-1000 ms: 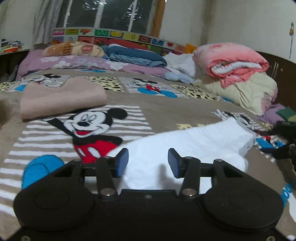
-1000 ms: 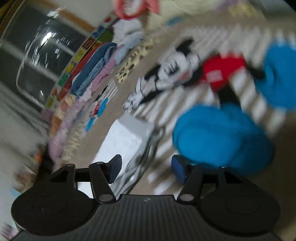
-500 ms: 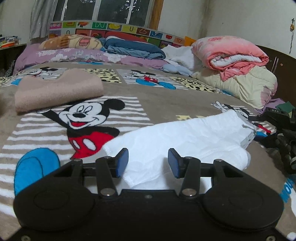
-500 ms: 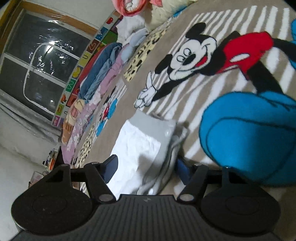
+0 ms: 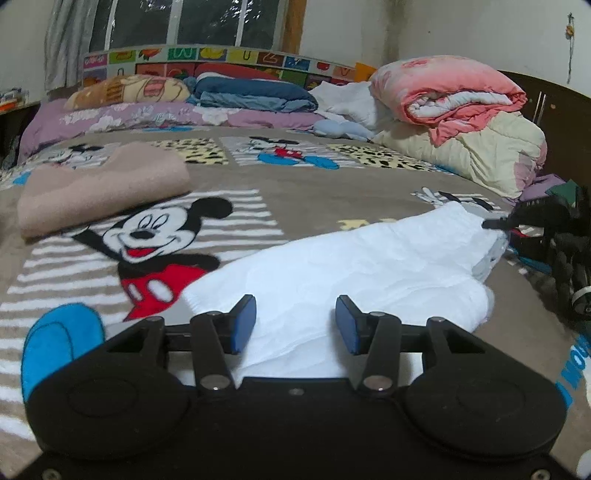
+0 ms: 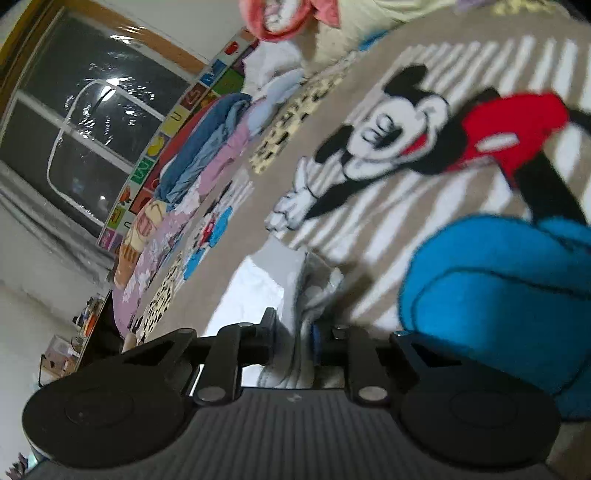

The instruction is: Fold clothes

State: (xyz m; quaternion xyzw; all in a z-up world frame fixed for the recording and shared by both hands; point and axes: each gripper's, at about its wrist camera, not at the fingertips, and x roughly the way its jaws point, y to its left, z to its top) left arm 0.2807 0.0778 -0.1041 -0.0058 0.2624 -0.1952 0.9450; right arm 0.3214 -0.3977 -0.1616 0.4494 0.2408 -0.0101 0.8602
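On the bed, across a Mickey Mouse blanket, lies the white garment, partly folded, its length running from beside the left gripper to the right gripper at the far end. Left jaws stand apart with the near edge of the garment between and beneath them; whether the blue pads touch the cloth cannot be told. Right jaws are drawn together, clamped on the bunched grey-white edge of the garment, seen in the right wrist view; in the left wrist view this gripper shows as a dark shape at the garment's far corner.

Edges: the garment's left edge ends just beside the printed red shorts. Bare blanket lies open between the garment and a folded pink-beige towel, which sits well apart to the left.

Writing: blue letters at the blanket's right margin are cut off and not readable. The headboard panel carries coloured picture squares, too small to read.

Surroundings: rolled pink quilt atop a cream quilt at the right; blue folded bedding and a purple floral cover at the head; a dark window behind.
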